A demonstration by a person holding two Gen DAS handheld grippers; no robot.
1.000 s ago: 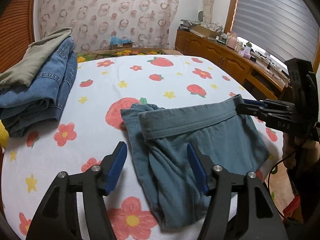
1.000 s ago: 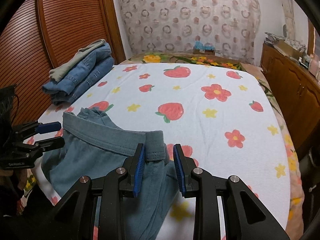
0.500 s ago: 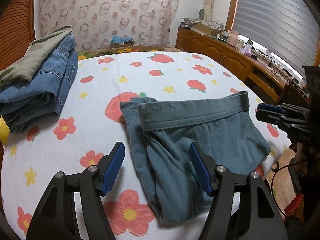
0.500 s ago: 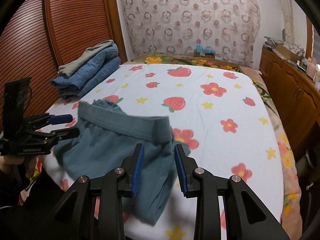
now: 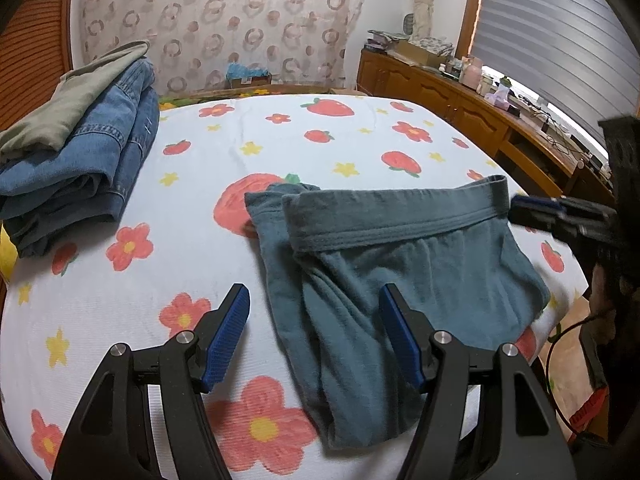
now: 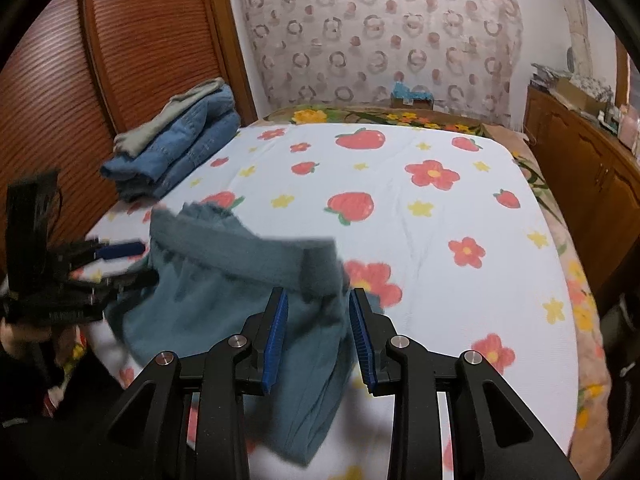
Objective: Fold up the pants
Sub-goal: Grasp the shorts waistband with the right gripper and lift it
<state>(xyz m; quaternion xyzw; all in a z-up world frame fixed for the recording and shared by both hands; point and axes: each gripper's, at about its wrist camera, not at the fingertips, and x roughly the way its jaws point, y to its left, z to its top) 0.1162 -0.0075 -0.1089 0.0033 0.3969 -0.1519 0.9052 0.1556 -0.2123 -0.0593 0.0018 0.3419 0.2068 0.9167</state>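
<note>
the bed (image 5: 360,144) took up most of the room, spread with a white sheet printed in red flowers, strawberries and small yellow stars. along one side ran a slatted wooden wardrobe (image 6: 120,60), and along the other a low wooden cabinet (image 5: 448,100) cluttered with boxes and bottles under a window blind. a patterned curtain (image 6: 380,32) hung behind the head of the bed.

at the far corner of the bed, on the wardrobe side, sat a stack of folded clothes (image 5: 76,156): blue denim with a pale green piece on top.

the teal pants (image 5: 400,264) lay near the foot edge of the bed, folded over on themselves, the waistband running across the far side and one folded end trailing toward the edge.

the left hand-held gripper (image 5: 314,334) hung over the near part of the pants with its blue pads wide apart and nothing pinched between them; cloth lay below the gap. the right hand-held gripper (image 6: 316,332) stood with its pads set narrow over the corner of the waistband. its own view was smeared by motion there, so the cloth seemed to lie beneath the pads rather than between them. from the left camera its tips (image 5: 532,204) showed just beside the waistband's end.
</note>
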